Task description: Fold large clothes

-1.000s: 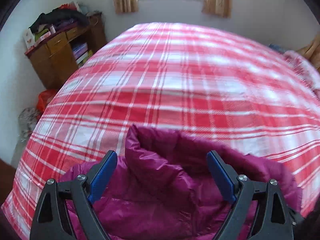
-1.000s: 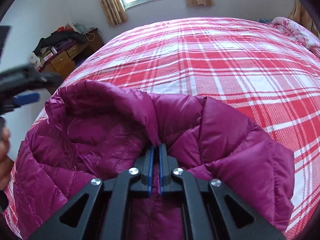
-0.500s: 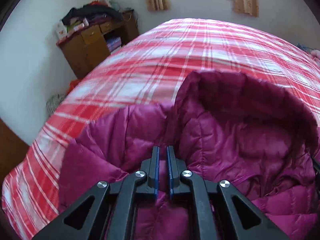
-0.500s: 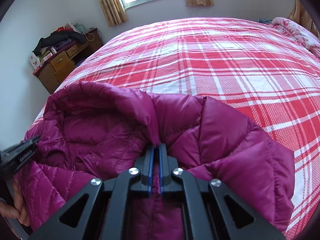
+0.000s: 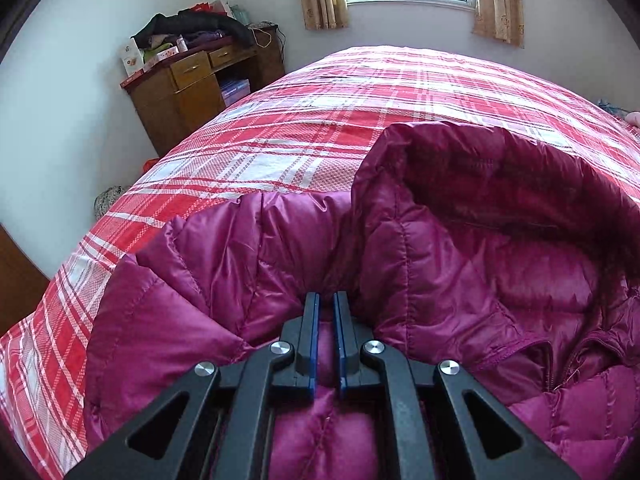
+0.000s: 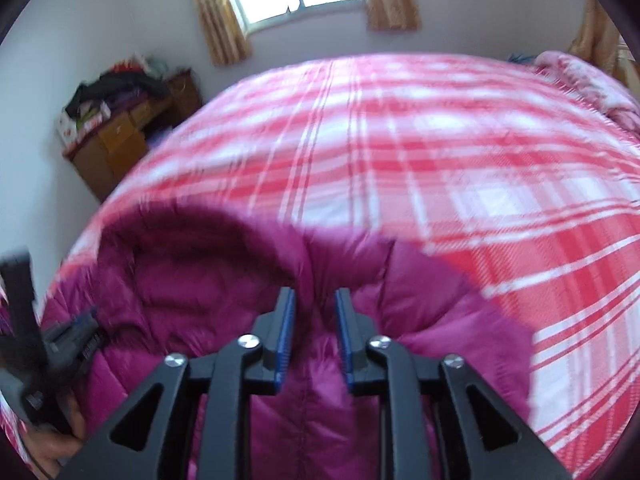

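Note:
A magenta quilted down jacket (image 5: 460, 264) with a hood lies at the near edge of the bed, hood mouth facing up. My left gripper (image 5: 326, 300) is shut on a fold of the jacket at the shoulder, left of the hood, with fabric pinched between the blue pads. In the blurred right wrist view, my right gripper (image 6: 316, 296) is over the jacket (image 6: 200, 280) at the other shoulder. Its jaws are opening, and the fabric lies in the gap without the pads pressing on it. The left gripper (image 6: 76, 328) and the hand (image 6: 56, 444) holding it show at the left edge.
The bed (image 5: 320, 128) has a red and white plaid cover that stretches away toward the window wall. A wooden cabinet (image 5: 188, 92) piled with clothes and boxes stands at the far left. A pink quilt (image 6: 580, 76) lies at the bed's far right.
The left gripper came down onto the jacket's shoulder and shut on it. The right gripper, shut on the fabric before, has parted its jaws and risen a little.

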Demonstrator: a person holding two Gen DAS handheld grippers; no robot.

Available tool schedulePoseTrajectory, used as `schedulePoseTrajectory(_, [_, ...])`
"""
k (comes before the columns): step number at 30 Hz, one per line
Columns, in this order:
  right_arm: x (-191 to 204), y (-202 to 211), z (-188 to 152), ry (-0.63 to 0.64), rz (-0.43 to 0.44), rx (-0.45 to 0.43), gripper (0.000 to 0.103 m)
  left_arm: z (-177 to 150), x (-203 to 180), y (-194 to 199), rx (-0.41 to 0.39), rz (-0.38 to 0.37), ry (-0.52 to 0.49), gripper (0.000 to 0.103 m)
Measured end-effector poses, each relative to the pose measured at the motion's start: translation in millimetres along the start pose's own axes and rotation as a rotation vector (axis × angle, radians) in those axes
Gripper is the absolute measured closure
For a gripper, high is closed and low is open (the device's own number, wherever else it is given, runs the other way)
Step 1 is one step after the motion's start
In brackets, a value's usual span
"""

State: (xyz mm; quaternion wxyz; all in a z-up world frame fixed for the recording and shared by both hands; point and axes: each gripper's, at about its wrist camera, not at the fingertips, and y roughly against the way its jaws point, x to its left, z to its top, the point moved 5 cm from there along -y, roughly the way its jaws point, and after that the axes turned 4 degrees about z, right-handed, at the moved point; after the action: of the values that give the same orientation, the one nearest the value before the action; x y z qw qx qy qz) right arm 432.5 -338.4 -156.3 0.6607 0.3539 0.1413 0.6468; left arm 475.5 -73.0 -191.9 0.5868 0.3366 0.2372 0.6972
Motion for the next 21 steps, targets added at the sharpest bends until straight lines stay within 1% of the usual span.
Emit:
schedulePoseTrajectory(1, [-0.5, 9.1, 11.0, -0.013, -0.014, -0.04, 0.06, 0.0, -0.2, 0.1, -0.001, 0.001, 0.0, 0.096])
schedulePoseTrajectory(2, [1.3, 14.9, 22.3, -0.022, -0.025, -0.07, 0.05, -0.1, -0.4, 0.2, -0.001, 0.002, 0.0, 0.096])
schedulePoseTrajectory(3, [7.0, 15.6, 35.6, -0.017, -0.036, -0.084, 0.048, -0.7, -0.6, 0.5, -0.001, 0.003, 0.0, 0.096])
schedulePoseTrajectory(4, [14.0, 11.3, 45.3, -0.003, -0.045, -0.075, 0.048, -0.8, -0.6, 1.0, -0.002, 0.004, 0.0, 0.096])
schedulePoseTrajectory(5, [22.5, 2.5, 56.0, 0.009, -0.051, -0.056, 0.048, -0.8, -0.5, 1.1, -0.002, 0.006, 0.0, 0.096])
schedulePoseTrajectory(6, [31.6, -10.2, 65.9, 0.007, -0.034, -0.028, 0.048, -0.8, -1.0, 0.9, -0.003, 0.008, -0.001, 0.096])
schedulePoseTrajectory(8, [39.8, -36.6, 76.9, -0.039, -0.011, 0.041, 0.056, -0.9, -1.7, 1.4, -0.004, 0.011, -0.002, 0.096])
schedulePoseTrajectory(9, [41.3, -52.4, 80.3, -0.085, -0.008, 0.087, 0.064, -0.9, -1.9, 1.5, -0.004, 0.012, -0.002, 0.096])
schedulePoseTrajectory(10, [42.5, -65.2, 79.5, -0.121, 0.003, 0.123, 0.069, -0.8, -1.8, 1.4, -0.004, 0.013, -0.003, 0.096])
schedulePoseTrajectory(11, [44.4, -77.1, 76.6, -0.142, 0.022, 0.165, 0.07, -0.7, -1.8, 1.4, -0.004, 0.013, -0.003, 0.096])
schedulePoseTrajectory(13, [49.6, -94.9, 60.6, -0.16, 0.063, 0.259, 0.076, -0.8, -1.7, 1.3, -0.004, 0.01, -0.001, 0.096])
schedulePoseTrajectory(15, [60.0, -98.7, 33.8, -0.103, 0.106, 0.338, 0.076, -0.8, -1.9, 1.2, -0.003, 0.004, 0.004, 0.096])
schedulePoseTrajectory(17, [64.1, -92.2, 9.7, -0.025, 0.11, 0.374, 0.077, -0.4, -0.7, 1.2, -0.001, -0.011, 0.015, 0.096])
schedulePoseTrajectory(18, [63.4, -87.3, 0.2, 0.003, 0.113, 0.373, 0.078, -0.2, 1.4, 1.2, 0.0, -0.02, 0.023, 0.096])
schedulePoseTrajectory(19, [60.9, -81.4, -8.0, 0.03, 0.117, 0.362, 0.08, 0.0, 3.0, 1.3, 0.002, -0.036, 0.036, 0.096])
schedulePoseTrajectory(20, [56.7, -75.4, -13.5, 0.051, 0.117, 0.339, 0.085, 0.5, 5.9, 1.7, 0.005, -0.054, 0.05, 0.096])
schedulePoseTrajectory(21, [52.9, -72.0, -16.7, 0.063, 0.12, 0.323, 0.086, 0.8, 10.1, 3.3, 0.006, -0.087, 0.074, 0.096])
